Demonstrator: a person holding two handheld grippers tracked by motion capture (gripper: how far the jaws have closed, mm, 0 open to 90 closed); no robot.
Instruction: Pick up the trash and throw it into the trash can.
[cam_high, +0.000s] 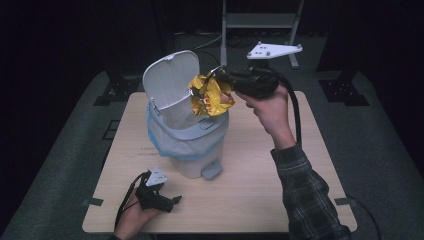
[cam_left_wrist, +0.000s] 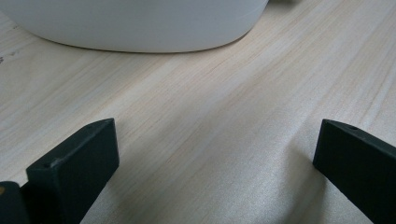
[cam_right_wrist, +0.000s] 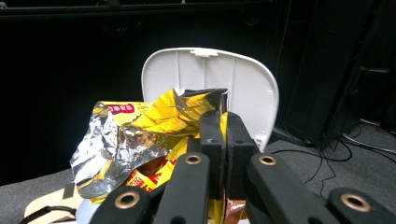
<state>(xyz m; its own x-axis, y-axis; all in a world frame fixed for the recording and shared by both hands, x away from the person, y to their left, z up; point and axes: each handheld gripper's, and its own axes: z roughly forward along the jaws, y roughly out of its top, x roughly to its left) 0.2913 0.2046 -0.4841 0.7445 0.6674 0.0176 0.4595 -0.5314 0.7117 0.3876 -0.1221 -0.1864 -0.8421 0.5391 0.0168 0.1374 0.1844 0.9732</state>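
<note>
At frame centre, the right hand-held gripper (cam_high: 220, 75) is clamped on a crumpled yellow snack wrapper (cam_high: 210, 96) above the open white pedal bin (cam_high: 187, 135); the left hand-held gripper (cam_high: 172, 201), lower left, rests with jaws apart on the table (cam_high: 260, 190).

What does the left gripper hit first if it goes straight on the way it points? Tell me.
Probably the base of the white pedal bin. In the left gripper view the open left gripper points low across bare wooden table straight at the bin's lower wall, with nothing between. Depth is hard to judge.
</note>
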